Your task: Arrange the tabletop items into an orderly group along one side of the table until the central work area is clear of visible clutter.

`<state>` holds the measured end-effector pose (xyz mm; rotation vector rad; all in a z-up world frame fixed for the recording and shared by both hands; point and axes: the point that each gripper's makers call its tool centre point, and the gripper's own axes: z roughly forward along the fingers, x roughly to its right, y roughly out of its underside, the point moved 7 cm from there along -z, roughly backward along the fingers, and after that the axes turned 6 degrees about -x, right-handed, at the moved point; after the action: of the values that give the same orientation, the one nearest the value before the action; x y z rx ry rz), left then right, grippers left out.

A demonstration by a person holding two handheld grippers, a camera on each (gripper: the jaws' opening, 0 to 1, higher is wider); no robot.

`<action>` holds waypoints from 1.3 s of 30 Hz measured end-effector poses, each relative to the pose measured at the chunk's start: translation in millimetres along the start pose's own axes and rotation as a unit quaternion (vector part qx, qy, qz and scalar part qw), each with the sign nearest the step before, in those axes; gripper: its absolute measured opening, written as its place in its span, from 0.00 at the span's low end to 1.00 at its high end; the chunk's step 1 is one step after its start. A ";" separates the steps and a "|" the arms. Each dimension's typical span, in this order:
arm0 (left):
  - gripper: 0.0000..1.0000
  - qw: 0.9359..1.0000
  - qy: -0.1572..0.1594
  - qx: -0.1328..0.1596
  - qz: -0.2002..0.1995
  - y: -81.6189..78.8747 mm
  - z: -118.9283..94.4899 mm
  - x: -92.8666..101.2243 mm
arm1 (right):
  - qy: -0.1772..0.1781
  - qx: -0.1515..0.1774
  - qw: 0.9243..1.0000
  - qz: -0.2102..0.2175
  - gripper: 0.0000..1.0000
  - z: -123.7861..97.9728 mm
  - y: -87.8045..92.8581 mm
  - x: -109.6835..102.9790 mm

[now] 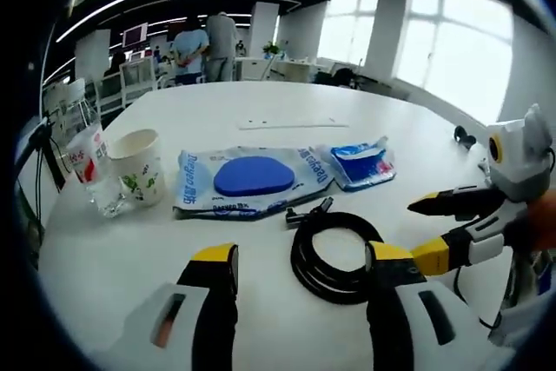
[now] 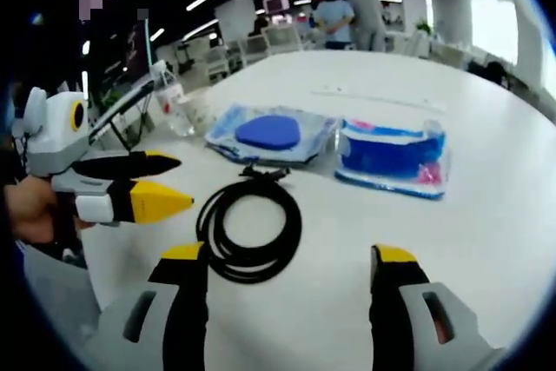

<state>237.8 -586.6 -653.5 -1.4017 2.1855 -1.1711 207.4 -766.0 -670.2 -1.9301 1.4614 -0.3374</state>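
A black cable coil (image 1: 304, 274) (image 2: 294, 225) lies on the white table (image 1: 261, 102) (image 2: 495, 241) just ahead of both grippers. Behind it is a clear bag holding a blue oval pad (image 1: 252, 176) (image 2: 269, 132), with a smaller blue packet (image 1: 360, 164) (image 2: 391, 158) beside it. A paper cup (image 1: 137, 165) (image 2: 196, 110) and a crinkled plastic pack (image 1: 89, 162) stand together by the table edge. My left gripper (image 1: 302, 258) (image 2: 179, 182) is open and empty. My right gripper (image 2: 289, 258) (image 1: 423, 230) is also open and empty, facing the coil from the other side.
A thin white strip (image 1: 295, 123) (image 2: 378, 97) lies farther back on the table. A small black object (image 1: 463, 136) sits near the table's edge. Chairs, desks and standing people (image 1: 204, 45) are beyond the table. Bare tabletop stretches behind the bags.
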 end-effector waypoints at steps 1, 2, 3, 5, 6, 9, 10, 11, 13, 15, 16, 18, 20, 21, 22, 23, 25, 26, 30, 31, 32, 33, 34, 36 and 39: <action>0.60 1.000 0.000 -0.001 -0.003 0.8 -1.0 0.3 | -0.002 0.000 1.000 0.001 0.76 0.0 1.4 -1.9; 0.61 1.000 -0.001 0.001 -0.004 1.8 -2.6 0.7 | -0.004 0.000 1.000 0.000 0.76 0.1 2.5 -3.4; 0.61 1.000 -0.001 0.002 -0.004 2.3 -3.3 1.0 | -0.007 -0.001 1.000 -0.002 0.77 -0.4 3.8 -6.2; 0.62 1.000 0.001 0.003 -0.004 3.2 -5.0 2.1 | -0.011 0.000 1.000 -0.004 0.79 -1.5 5.7 -9.3; 0.63 1.000 0.002 0.004 -0.004 3.5 -5.8 2.5 | -0.012 0.001 1.000 -0.004 0.79 -2.1 6.4 -10.1; 0.66 1.000 0.005 0.005 -0.003 5.4 -8.2 1.2 | -0.014 0.000 1.000 0.000 0.81 -1.7 9.3 -10.3; 0.67 1.000 0.004 0.006 -0.006 5.9 -9.2 0.3 | -0.014 0.000 1.000 0.001 0.81 -2.5 10.9 -11.3; 0.67 1.000 0.004 0.007 -0.008 6.1 -9.9 -0.7 | -0.014 0.000 1.000 0.001 0.82 -3.2 11.7 -11.8; 0.68 1.000 0.003 0.011 -0.009 6.3 -12.7 -1.5 | -0.016 0.002 1.000 0.002 0.83 -5.5 12.9 -13.0; 0.70 1.000 0.003 0.011 -0.009 7.2 -15.3 -1.7 | -0.017 0.004 1.000 0.003 0.83 -7.0 14.1 -13.5; 0.70 1.000 0.003 0.012 -0.010 8.1 -16.8 -1.4 | -0.017 0.005 1.000 0.003 0.83 -8.0 14.7 -13.7; 0.71 1.000 0.004 0.012 -0.011 9.7 -18.9 -0.5 | -0.018 0.007 1.000 0.005 0.84 -10.0 15.6 -14.7; 0.72 1.000 0.005 0.014 -0.010 12.3 -22.1 1.4 | -0.019 0.009 1.000 0.006 0.85 -12.3 17.1 -16.1; 0.73 1.000 0.006 0.014 -0.009 13.6 -22.8 1.9 | -0.020 0.010 1.000 0.006 0.85 -13.5 18.2 -16.7; 0.73 1.000 0.008 0.014 -0.005 15.4 -24.0 3.3 | -0.021 0.011 1.000 0.009 0.85 -14.1 19.1 -16.9; 0.74 1.000 0.007 0.013 0.001 16.5 -25.0 4.2 | -0.022 0.014 1.000 0.015 0.85 -14.9 20.4 -17.0; 0.75 1.000 0.007 0.012 0.007 18.3 -27.7 6.1 | -0.021 0.013 1.000 0.017 0.86 -16.9 22.6 -17.0; 0.75 1.000 0.008 0.013 0.006 18.8 -28.8 6.3 | -0.020 0.014 1.000 0.016 0.86 -18.1 23.4 -16.9; 0.77 1.000 0.008 0.019 0.003 20.0 -33.8 5.6 | -0.018 0.019 0.999 0.020 0.88 -24.1 27.2 -15.5; 0.77 1.000 0.008 0.020 0.003 19.9 -35.8 6.0 | -0.018 0.021 0.999 0.021 0.88 -25.4 28.0 -15.4; 0.77 1.000 0.008 0.021 0.003 20.1 -36.9 6.0 | -0.018 0.022 0.999 0.022 0.88 -27.4 29.3 -15.9; 0.77 1.000 0.007 0.021 0.003 20.4 -38.0 5.9 | -0.018 0.022 0.999 0.022 0.89 -28.4 30.4 -15.9; 0.78 1.000 0.007 0.023 0.002 20.9 -39.7 5.8 | -0.018 0.023 0.999 0.022 0.89 -29.8 31.8 -16.2; 0.78 1.000 0.006 0.025 -0.001 21.9 -41.9 5.9 | -0.017 0.023 0.999 0.023 0.90 -32.1 34.6 -16.0; 0.78 1.000 0.007 0.024 0.000 24.5 -45.1 7.3 | -0.017 0.024 0.999 0.025 0.91 -35.8 38.5 -15.4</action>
<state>191.2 -566.7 -642.6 -1.3771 2.1509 -1.2284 152.9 -769.9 -666.2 -1.8496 1.4628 -0.3132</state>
